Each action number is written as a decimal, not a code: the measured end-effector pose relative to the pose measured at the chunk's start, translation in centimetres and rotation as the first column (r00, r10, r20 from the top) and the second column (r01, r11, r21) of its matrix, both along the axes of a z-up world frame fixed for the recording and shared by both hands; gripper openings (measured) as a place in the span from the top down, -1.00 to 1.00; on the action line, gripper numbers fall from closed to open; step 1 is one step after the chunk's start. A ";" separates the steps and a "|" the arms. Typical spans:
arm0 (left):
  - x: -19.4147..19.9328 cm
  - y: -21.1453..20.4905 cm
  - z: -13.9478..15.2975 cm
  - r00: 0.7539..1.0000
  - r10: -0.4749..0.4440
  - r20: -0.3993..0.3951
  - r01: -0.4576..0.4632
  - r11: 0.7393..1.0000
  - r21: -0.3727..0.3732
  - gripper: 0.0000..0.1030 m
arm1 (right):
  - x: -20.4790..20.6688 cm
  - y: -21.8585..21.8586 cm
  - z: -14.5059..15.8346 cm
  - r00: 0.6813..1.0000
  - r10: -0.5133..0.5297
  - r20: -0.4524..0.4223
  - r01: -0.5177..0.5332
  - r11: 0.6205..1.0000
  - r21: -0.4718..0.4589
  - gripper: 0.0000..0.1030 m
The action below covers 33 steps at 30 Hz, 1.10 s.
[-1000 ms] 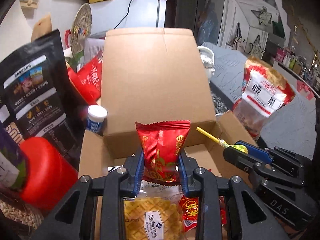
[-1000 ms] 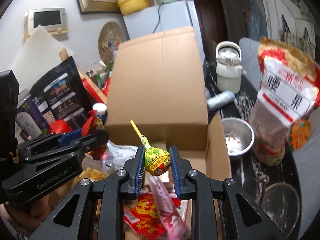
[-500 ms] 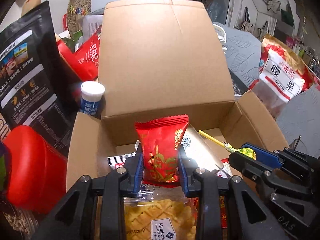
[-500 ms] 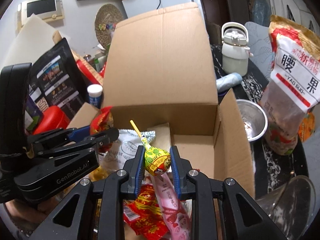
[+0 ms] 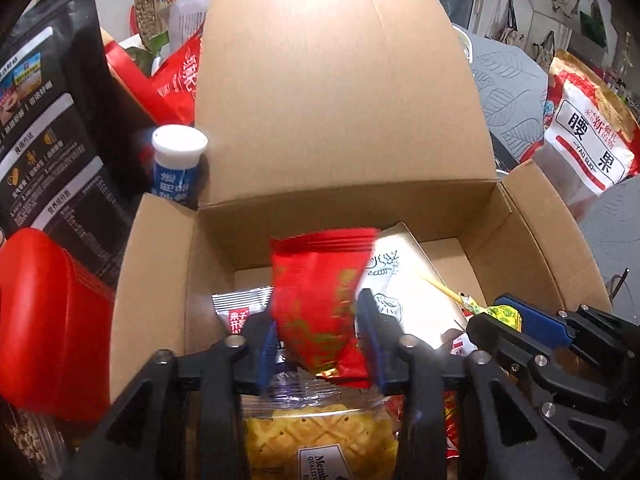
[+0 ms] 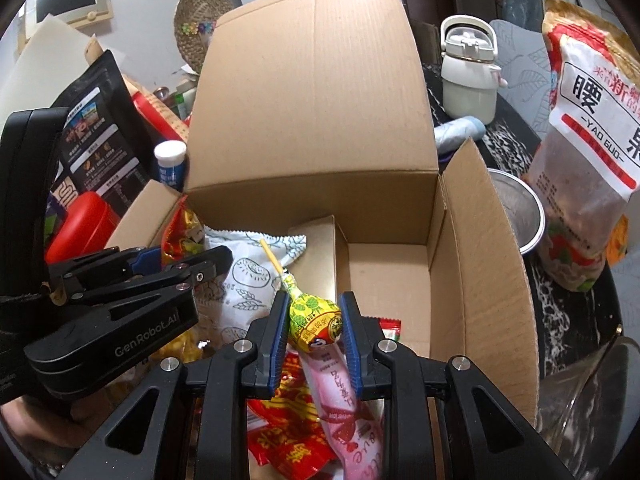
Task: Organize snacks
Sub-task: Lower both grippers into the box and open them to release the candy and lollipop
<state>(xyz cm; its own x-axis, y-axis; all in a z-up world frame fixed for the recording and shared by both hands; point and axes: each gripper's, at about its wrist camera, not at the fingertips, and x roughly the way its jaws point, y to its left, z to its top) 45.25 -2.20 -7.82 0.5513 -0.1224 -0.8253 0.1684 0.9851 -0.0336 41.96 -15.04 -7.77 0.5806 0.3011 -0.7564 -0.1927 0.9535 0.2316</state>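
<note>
An open cardboard box [image 5: 532, 236] holds several snack packs, among them a waffle pack [image 5: 320, 436], a white packet [image 6: 244, 276] and a pink packet [image 6: 340, 400]. My left gripper [image 5: 318, 312] hangs over the box's near left part. Its jaws are opening, and a red packet [image 5: 316, 300] sits loose, tilted and blurred between them. My right gripper [image 6: 315, 304] is shut on a yellow-green lollipop [image 6: 314, 320], stick pointing up and left, above the pink packet. Each gripper shows in the other's view, the right gripper [image 5: 490, 314] and the left gripper [image 6: 180, 256].
The box's tall back flap [image 6: 312, 100] stands upright. Left of the box are a black pouch [image 5: 48, 120], a red canister [image 5: 44, 320] and a white-capped bottle [image 5: 176, 164]. On the right stand a cashew bag [image 6: 588, 160], a metal bowl [image 6: 524, 216] and a white jug [image 6: 468, 76].
Both grippers have sunk toward the box and tipped further down. The left jaws have spread, and the red packet has gone from upright and clamped to tilted and blurred.
</note>
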 end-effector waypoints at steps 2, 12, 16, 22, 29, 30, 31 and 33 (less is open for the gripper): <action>0.1 0.0 -0.3 1.000 0.001 -0.018 -0.001 1.000 -0.001 0.01 | 0.1 -0.1 -0.1 1.000 -0.002 -0.007 0.002 1.000 -0.006 0.45; -0.2 -1.1 -0.2 1.000 0.016 -0.011 -0.015 0.999 0.048 -0.20 | -0.5 -0.1 0.4 1.000 -0.002 -0.005 0.002 0.999 -0.044 0.33; -1.2 -1.1 0.9 1.000 0.016 0.018 -0.016 0.999 0.039 -0.20 | -1.2 -0.2 1.4 1.000 -0.006 0.029 0.008 0.999 -0.046 0.21; -2.9 -1.1 3.6 0.997 0.011 0.075 -0.013 0.999 0.036 -0.20 | -2.3 -0.3 3.3 0.998 -0.016 0.064 0.021 0.996 -0.082 0.21; -5.4 -1.4 7.2 0.989 0.000 0.148 -0.005 0.999 0.037 -0.20 | -4.3 -0.7 6.5 0.991 -0.031 0.130 0.042 0.995 -0.086 0.21; -5.8 -1.5 7.7 0.988 -0.001 0.157 -0.005 0.999 0.037 -0.20 | -4.7 -0.8 7.1 0.989 -0.032 0.142 0.044 0.995 -0.088 0.21; -6.1 -1.5 8.3 0.986 -0.001 0.166 -0.005 0.999 0.037 -0.20 | -5.1 -0.8 7.7 0.987 -0.033 0.154 0.047 0.995 -0.088 0.21; -7.1 -1.6 9.8 0.981 0.000 0.196 -0.008 0.999 0.037 -0.20 | -5.8 -0.8 8.7 0.984 -0.033 0.176 0.049 0.995 -0.087 0.21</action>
